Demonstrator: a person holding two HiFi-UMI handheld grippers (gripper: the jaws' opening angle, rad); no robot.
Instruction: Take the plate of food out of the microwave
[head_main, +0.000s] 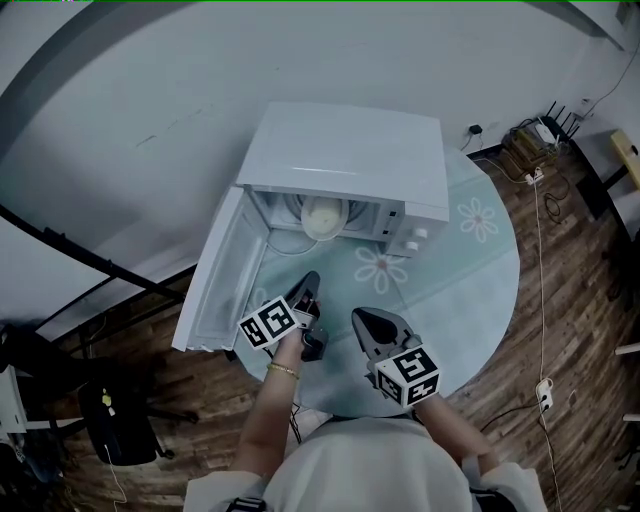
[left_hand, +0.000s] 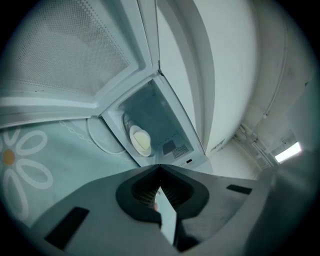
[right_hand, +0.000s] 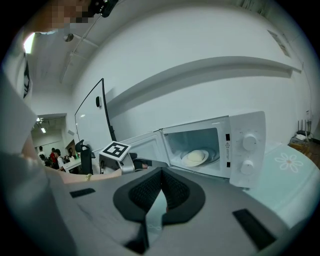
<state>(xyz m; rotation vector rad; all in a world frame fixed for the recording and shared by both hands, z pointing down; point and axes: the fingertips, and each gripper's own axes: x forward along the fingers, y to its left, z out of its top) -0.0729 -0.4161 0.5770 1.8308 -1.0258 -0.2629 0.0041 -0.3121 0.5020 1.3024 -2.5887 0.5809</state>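
A white microwave (head_main: 350, 150) stands on a round table with its door (head_main: 215, 290) swung open to the left. Inside, on the turntable, sits a white plate of pale food (head_main: 325, 217), also seen in the left gripper view as the plate (left_hand: 141, 141) and in the right gripper view as the plate (right_hand: 195, 157). My left gripper (head_main: 310, 280) is shut and empty, just in front of the open cavity beside the door. My right gripper (head_main: 358, 316) is shut and empty too, a little further back and to the right, pointing at the microwave (right_hand: 245, 145).
The table wears a light teal cloth with flower prints (head_main: 478, 218); its front edge (head_main: 470, 350) curves close to my body. Cables and a power strip (head_main: 545, 392) lie on the wooden floor at right. A black chair (head_main: 115, 420) stands at lower left.
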